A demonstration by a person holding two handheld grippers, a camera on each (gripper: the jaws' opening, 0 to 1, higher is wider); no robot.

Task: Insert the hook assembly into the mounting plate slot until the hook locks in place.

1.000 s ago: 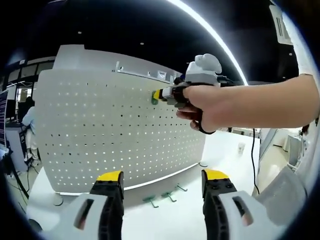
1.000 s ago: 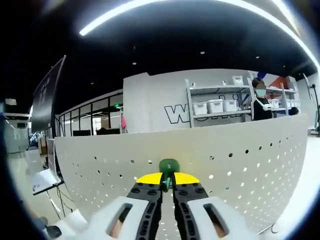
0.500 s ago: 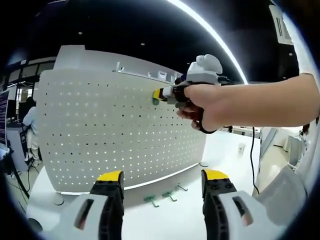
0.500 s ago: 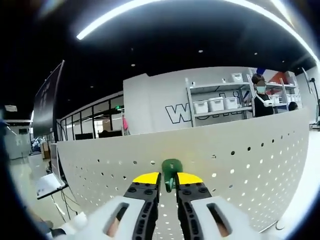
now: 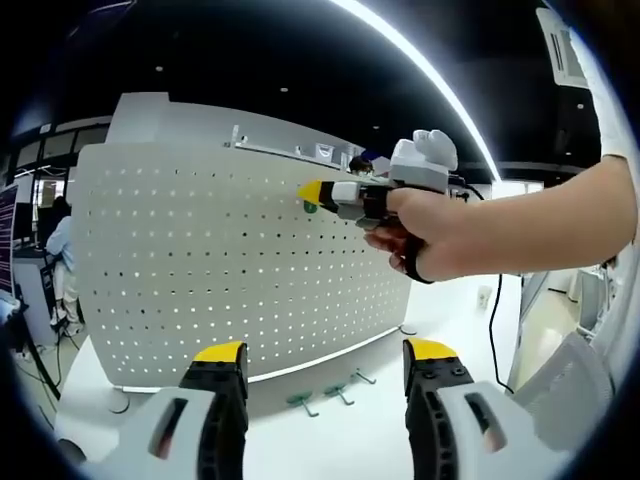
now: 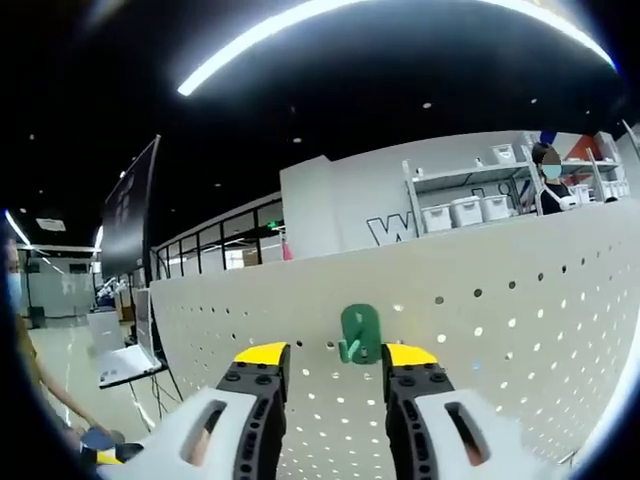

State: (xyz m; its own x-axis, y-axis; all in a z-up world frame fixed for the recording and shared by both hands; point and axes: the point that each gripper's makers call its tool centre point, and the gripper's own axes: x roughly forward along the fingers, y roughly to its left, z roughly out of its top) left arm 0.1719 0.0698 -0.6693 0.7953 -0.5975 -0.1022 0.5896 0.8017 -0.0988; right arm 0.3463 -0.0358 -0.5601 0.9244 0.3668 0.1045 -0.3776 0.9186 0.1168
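Note:
A green hook [image 6: 359,334] hangs near the top edge of the white pegboard [image 6: 500,330], apart from my right gripper [image 6: 336,356], which stands open just in front of it with a jaw on each side. In the left gripper view the same hook [image 5: 310,207] is a small green spot on the pegboard [image 5: 200,270], with the right gripper [image 5: 312,193] pulled slightly back from it in a person's hand [image 5: 420,225]. My left gripper [image 5: 325,353] is open and holds nothing, low in front of the board.
Three more hooks [image 5: 325,394] lie on the white table [image 5: 320,440] at the pegboard's foot. Shelves with white bins [image 6: 450,210] and a person stand behind the board. A cable [image 5: 495,330] hangs from the right gripper.
My right gripper was shut on the green hook; its jaws have spread and drawn back, leaving the hook hanging on the pegboard. The left gripper has stayed still.

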